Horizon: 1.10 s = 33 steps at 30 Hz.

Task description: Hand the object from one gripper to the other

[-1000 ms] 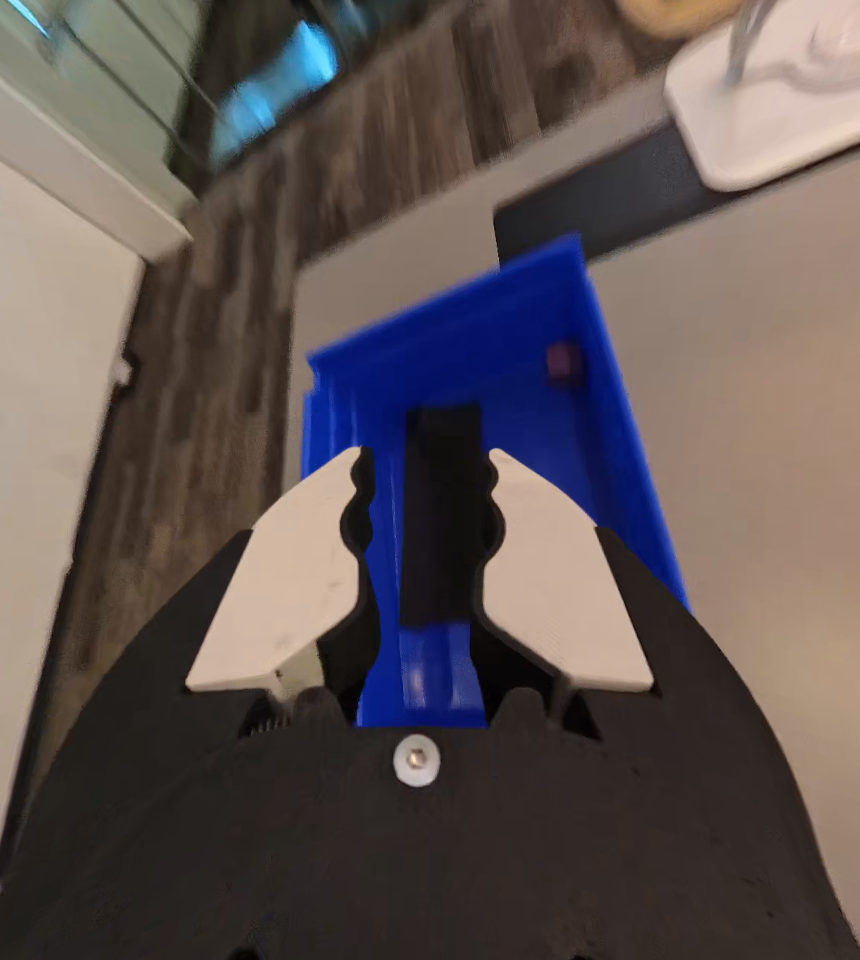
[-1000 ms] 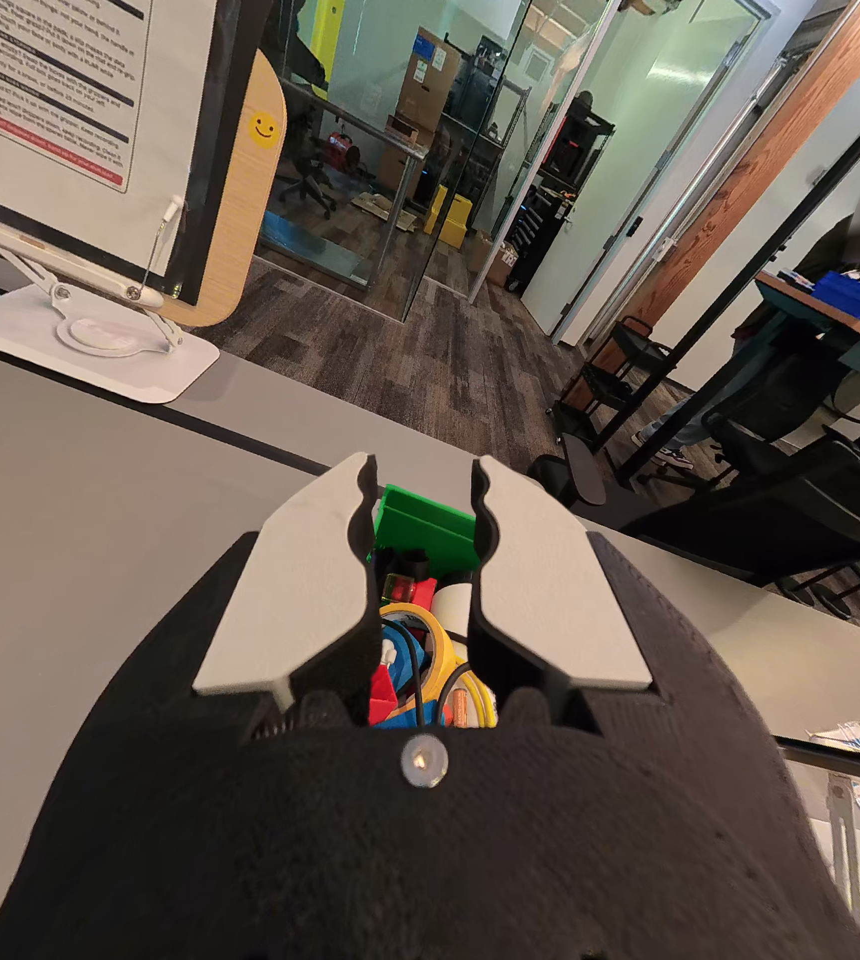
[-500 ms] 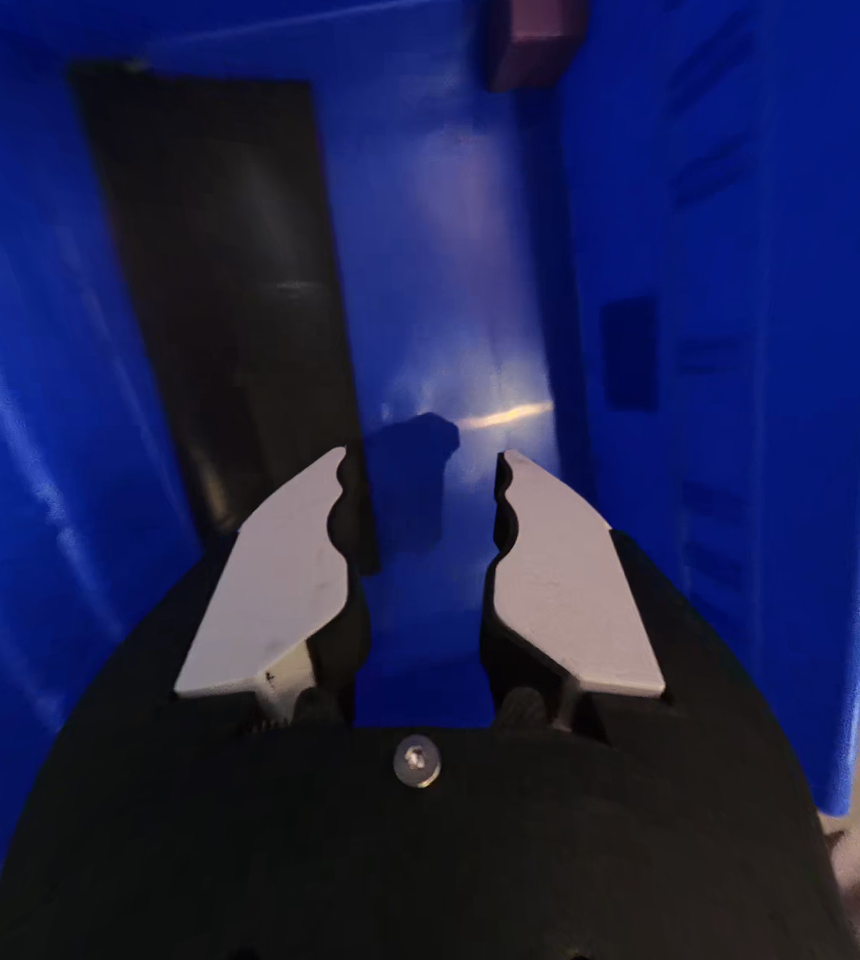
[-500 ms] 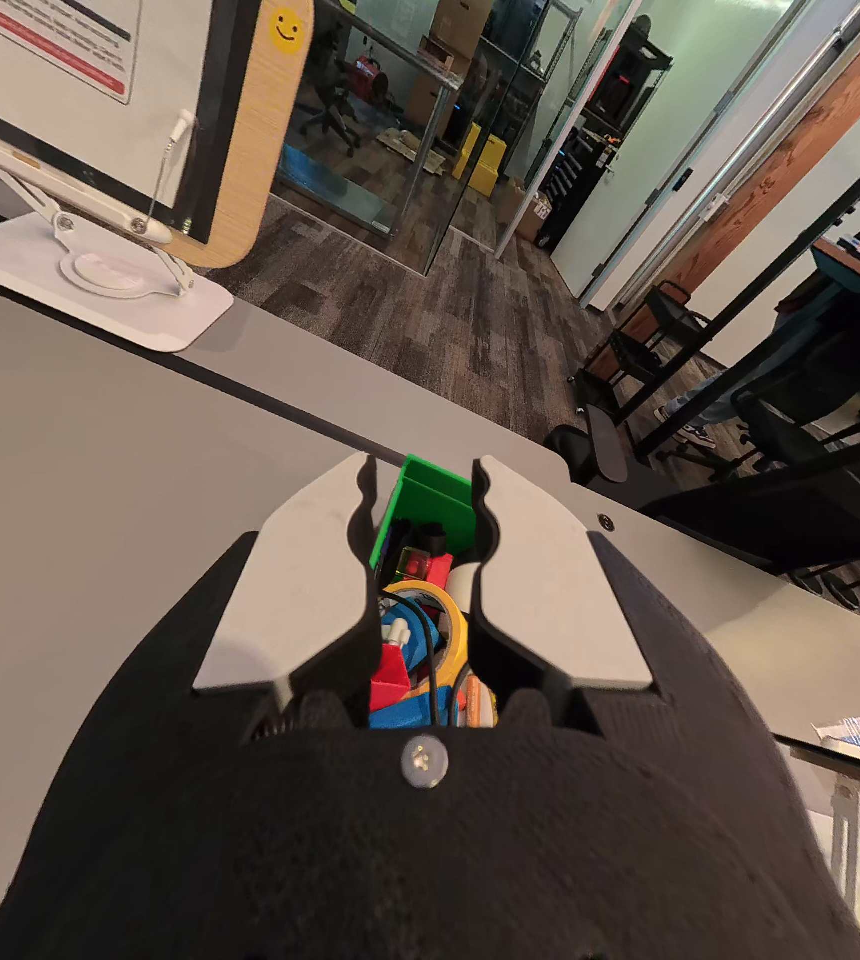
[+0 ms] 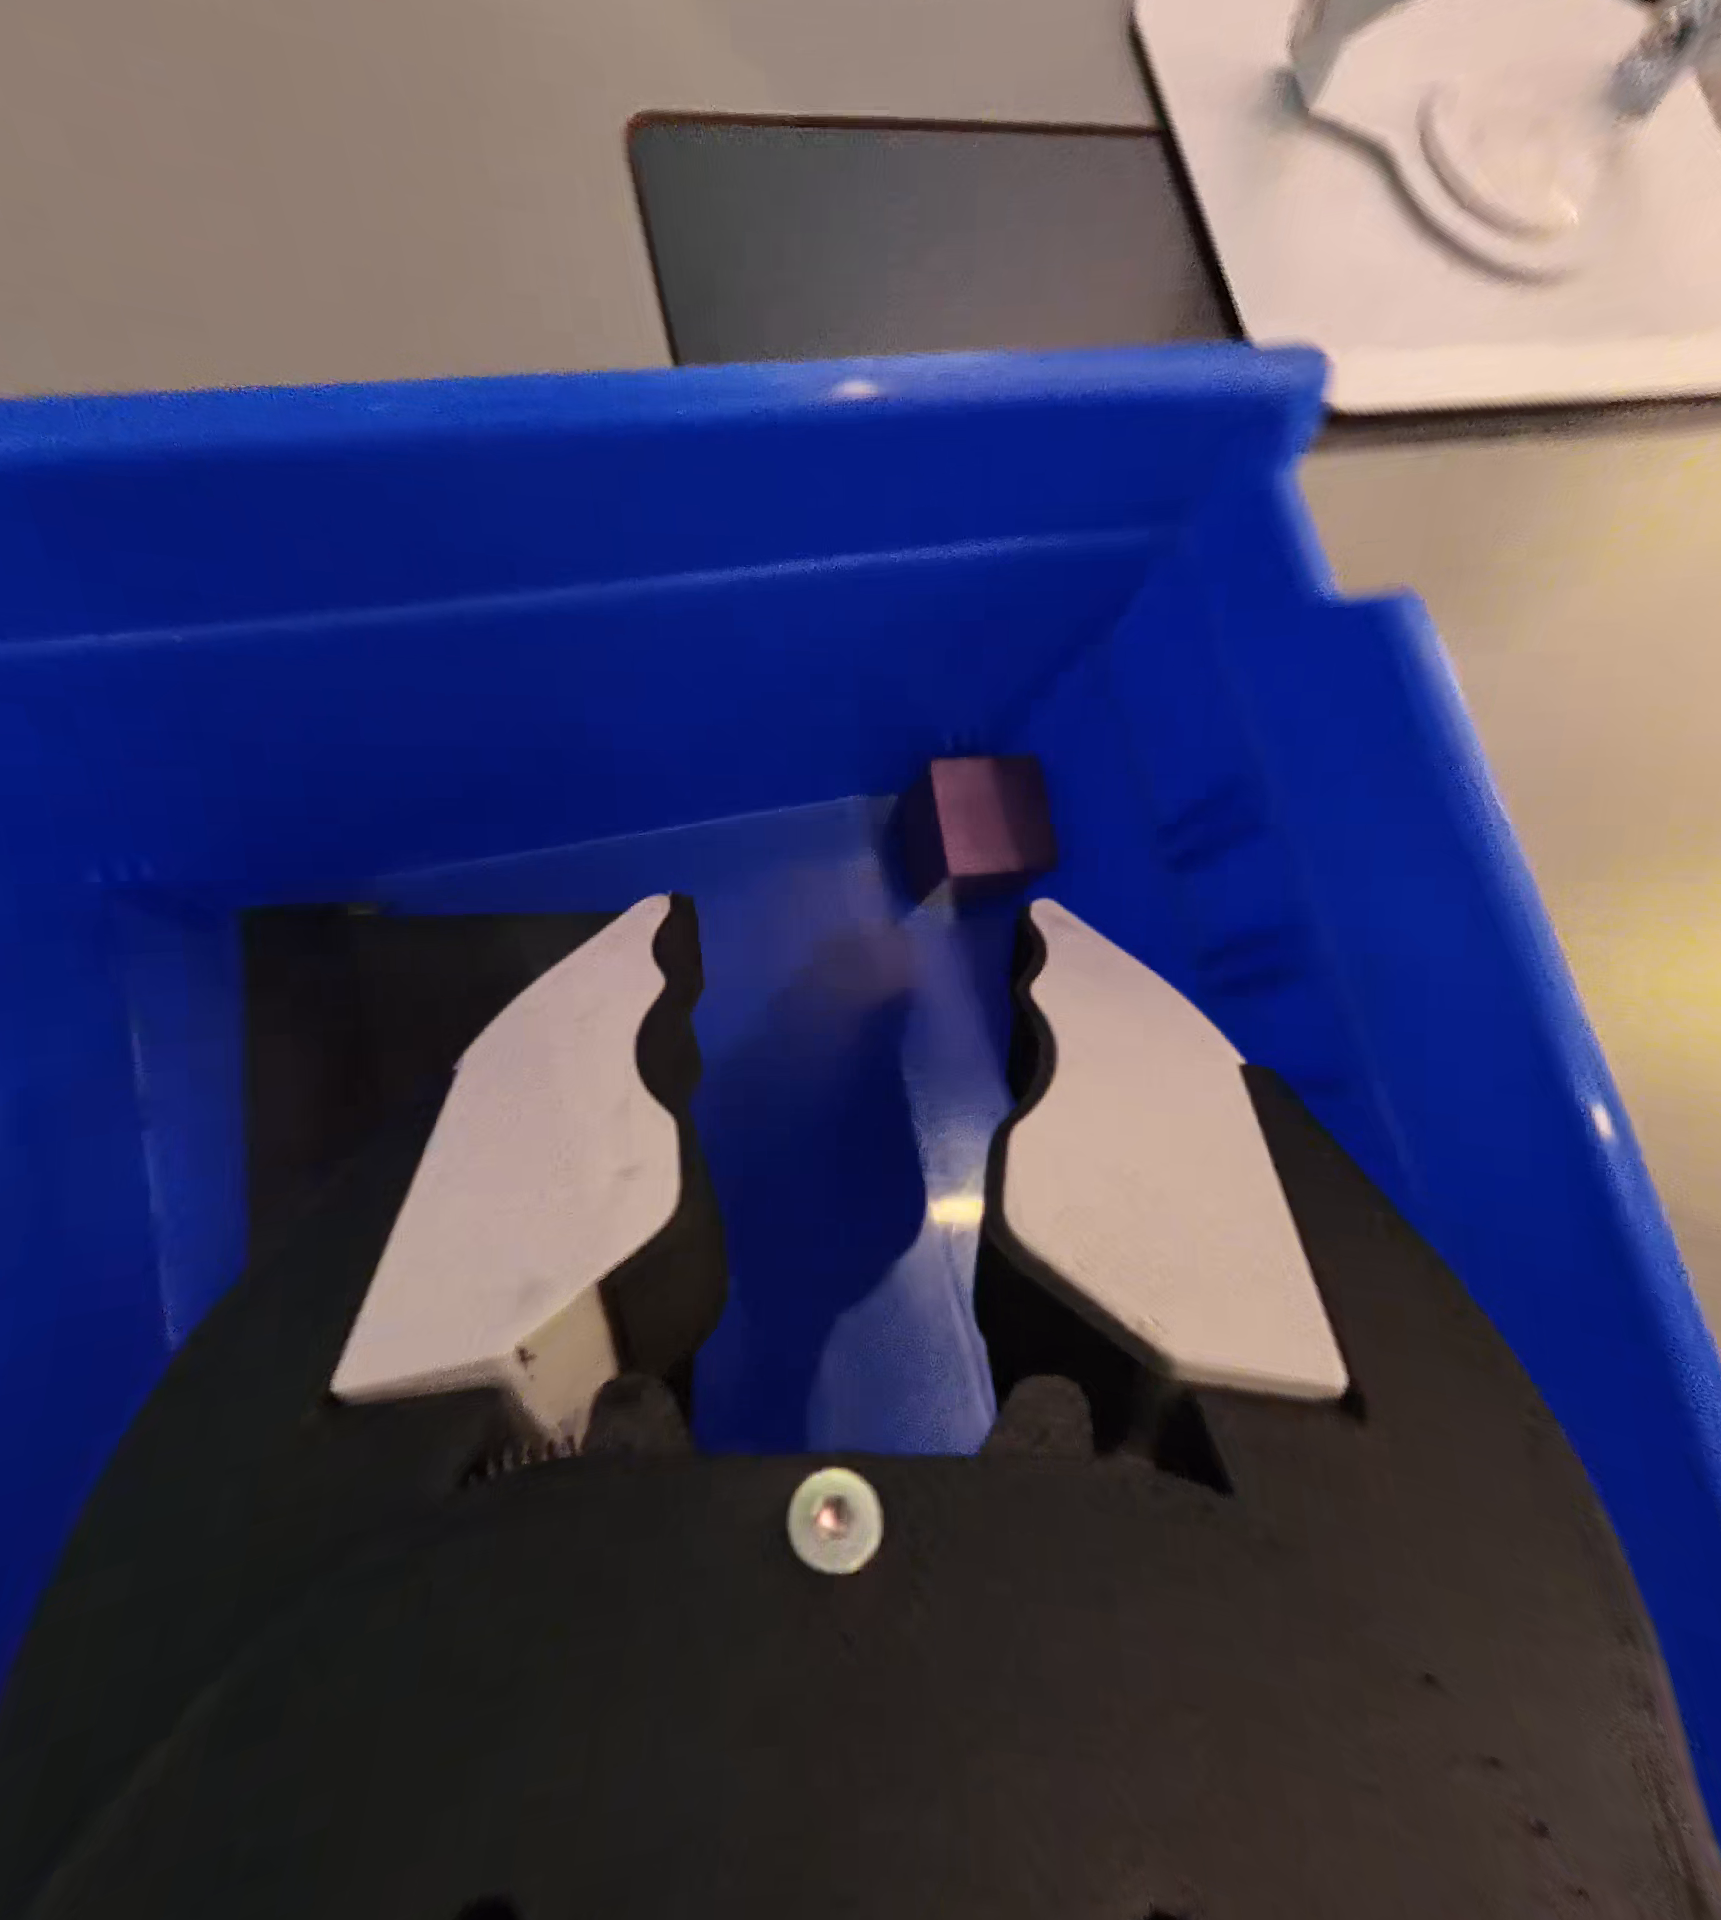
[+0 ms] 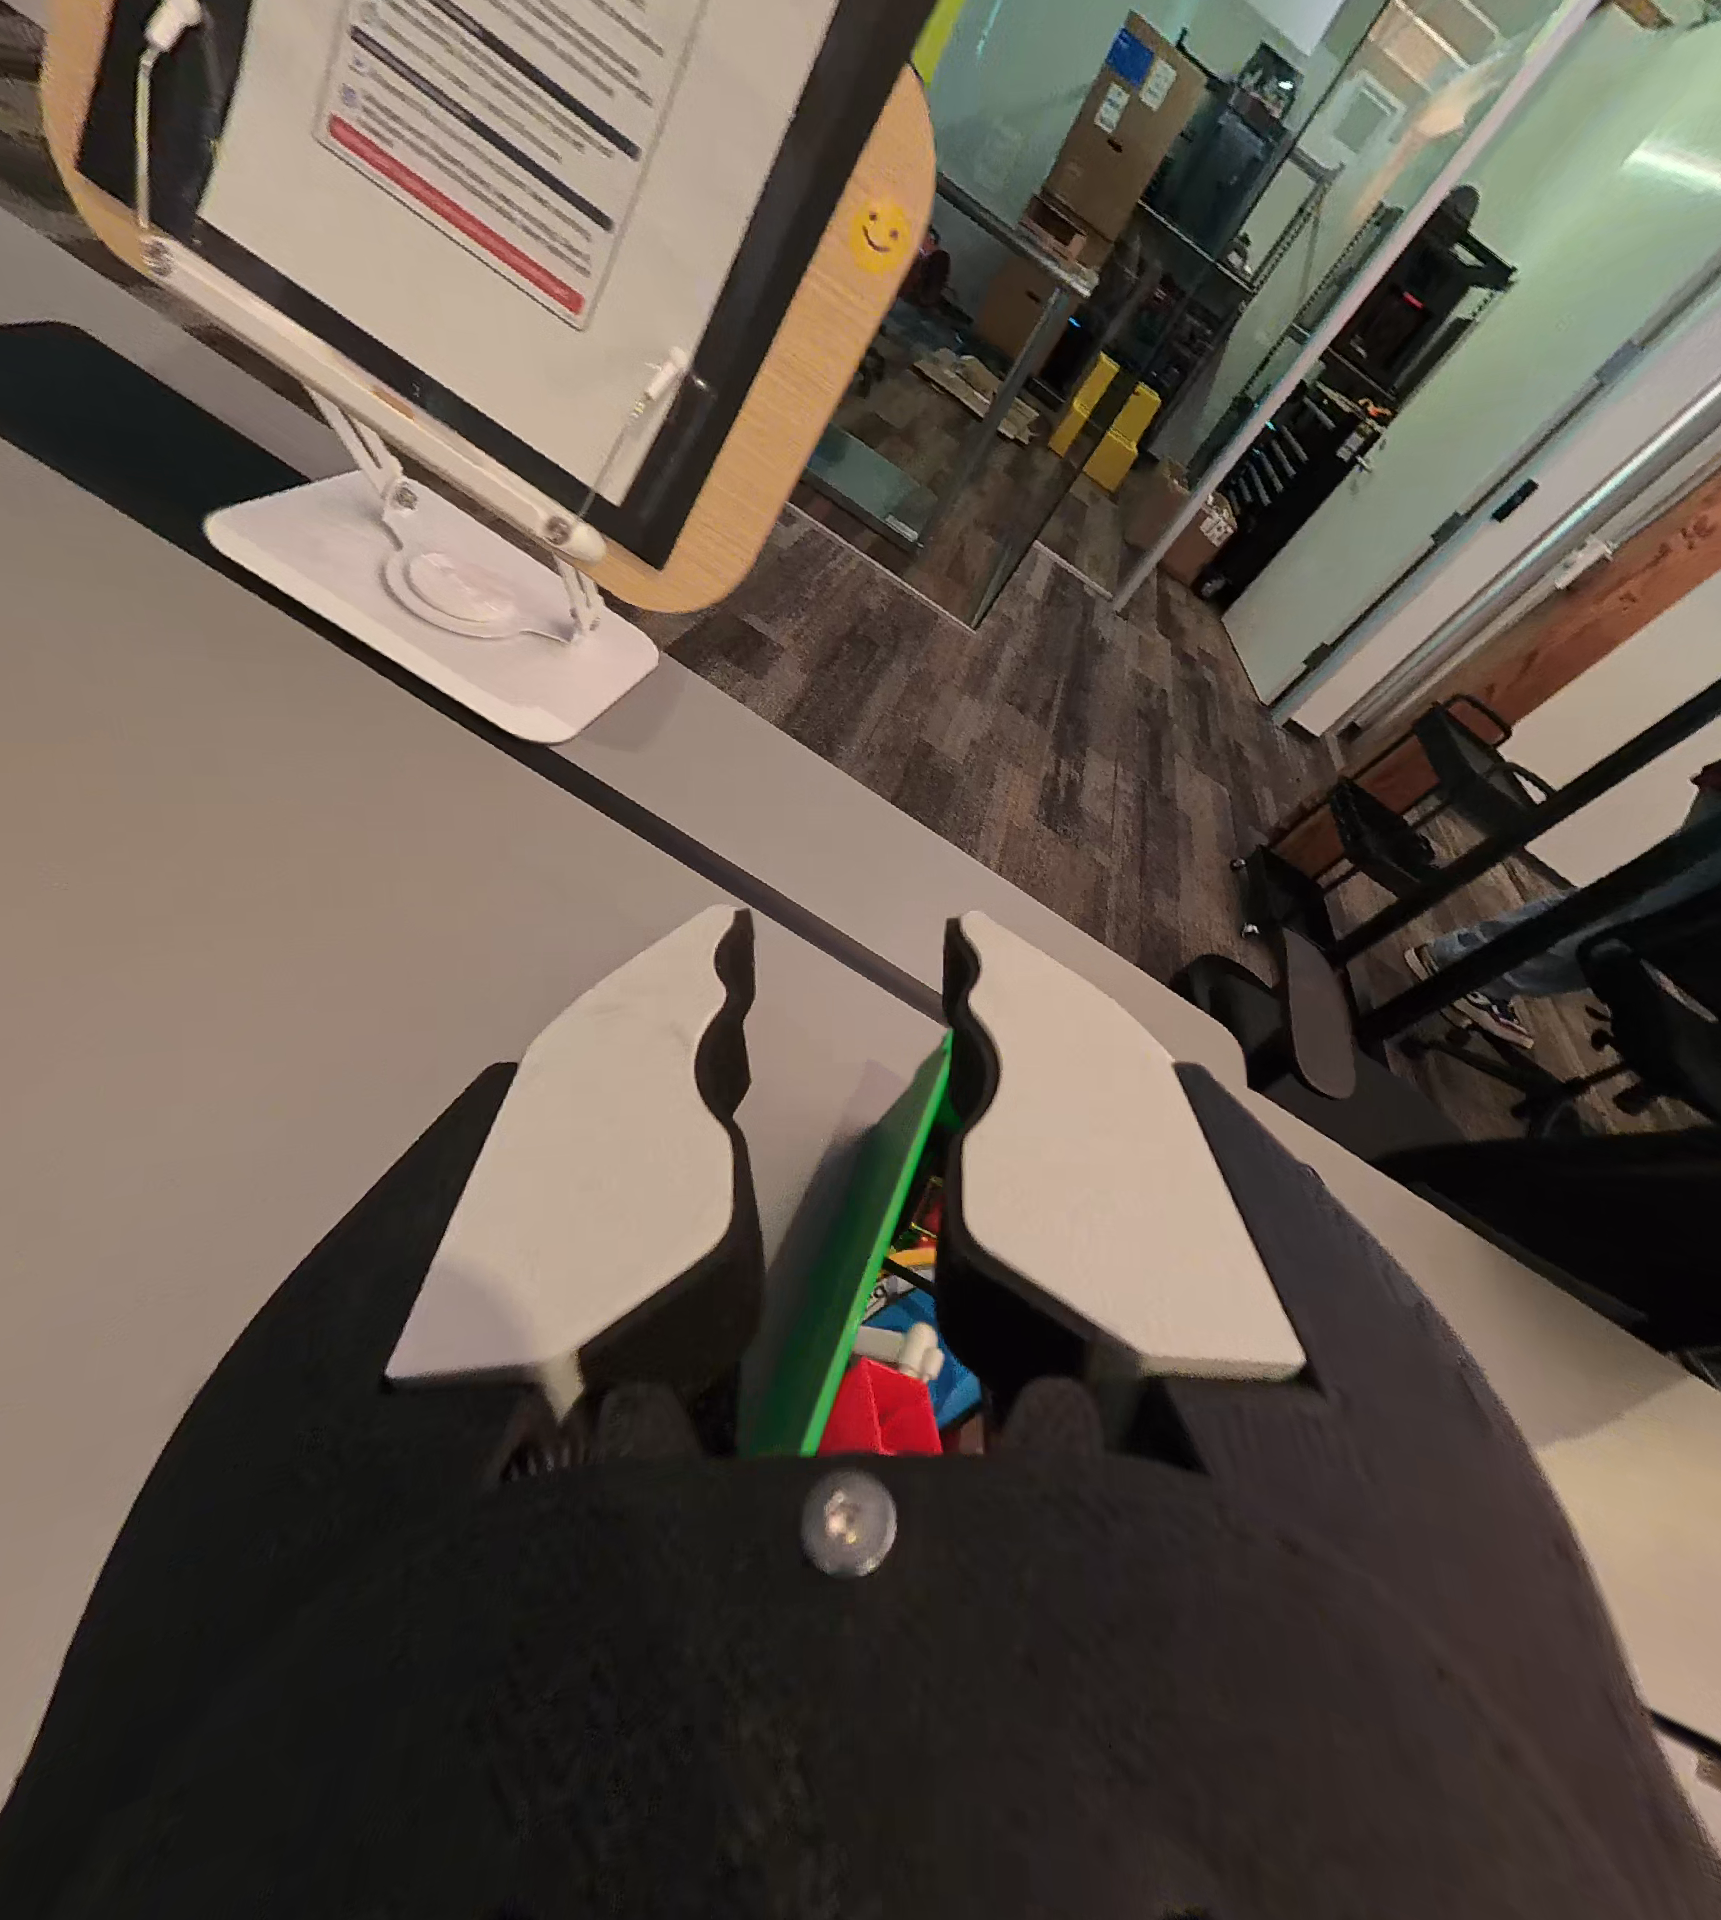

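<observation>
A small purple cube (image 5: 986, 826) lies in the far right corner of a blue bin (image 5: 523, 540). My left gripper (image 5: 851, 920) is inside the bin, open and empty, its tips just short of the cube, which sits slightly right of the gap. A flat black object (image 5: 336, 1029) lies on the bin floor behind my left finger. My right gripper (image 6: 845, 930) is open and empty above a green bin (image 6: 835, 1268) holding several colourful small items (image 6: 887, 1403).
A white stand base (image 5: 1458, 197) and a dark mat (image 5: 918, 239) lie on the grey table beyond the blue bin. In the right wrist view a tablet on its white stand (image 6: 440, 582) stands at the table's far side. Chairs and another desk are off to the right. Spacing between my two grippers at the tips: around 60 cm.
My left gripper pulled back and tilted up inside the blue bin, so the purple cube now sits just ahead of its tips. My right gripper swung left over the green bin's edge.
</observation>
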Each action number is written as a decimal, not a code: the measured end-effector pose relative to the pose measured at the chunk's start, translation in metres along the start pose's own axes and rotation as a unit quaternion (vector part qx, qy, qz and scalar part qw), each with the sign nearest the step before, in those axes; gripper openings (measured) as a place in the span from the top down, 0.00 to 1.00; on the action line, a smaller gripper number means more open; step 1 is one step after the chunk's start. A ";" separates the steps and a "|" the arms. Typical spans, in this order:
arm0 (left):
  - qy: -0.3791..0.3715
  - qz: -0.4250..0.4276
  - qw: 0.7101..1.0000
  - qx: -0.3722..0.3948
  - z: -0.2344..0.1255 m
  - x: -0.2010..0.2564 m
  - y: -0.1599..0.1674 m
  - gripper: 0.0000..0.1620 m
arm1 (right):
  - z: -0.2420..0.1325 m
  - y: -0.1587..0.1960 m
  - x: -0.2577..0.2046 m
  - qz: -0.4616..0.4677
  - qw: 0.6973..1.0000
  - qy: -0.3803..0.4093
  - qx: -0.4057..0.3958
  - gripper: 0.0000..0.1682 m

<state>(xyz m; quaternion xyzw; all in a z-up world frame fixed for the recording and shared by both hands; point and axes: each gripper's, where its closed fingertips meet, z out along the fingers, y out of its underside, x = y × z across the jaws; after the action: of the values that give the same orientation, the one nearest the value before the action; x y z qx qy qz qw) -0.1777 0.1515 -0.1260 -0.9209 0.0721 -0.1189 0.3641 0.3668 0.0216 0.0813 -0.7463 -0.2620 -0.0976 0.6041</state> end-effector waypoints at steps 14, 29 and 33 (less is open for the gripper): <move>0.022 -0.107 0.991 -0.082 0.032 0.002 0.001 0.61 | 0.004 -0.032 -0.049 -0.072 0.997 -0.021 0.005 0.79; 0.014 -0.034 0.998 -0.058 0.001 -0.013 -0.006 0.66 | -0.002 -0.026 -0.049 -0.095 0.995 -0.033 -0.002 0.79; 0.010 0.080 0.993 -0.092 0.013 -0.005 0.006 0.68 | -0.004 -0.022 -0.048 -0.105 0.994 -0.039 -0.006 0.79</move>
<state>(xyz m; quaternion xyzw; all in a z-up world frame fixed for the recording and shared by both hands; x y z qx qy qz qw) -0.1792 0.1571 -0.1405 -0.9406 0.1595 -0.0916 0.2854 0.3157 0.0075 0.0783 -0.7216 -0.3612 -0.1331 0.5754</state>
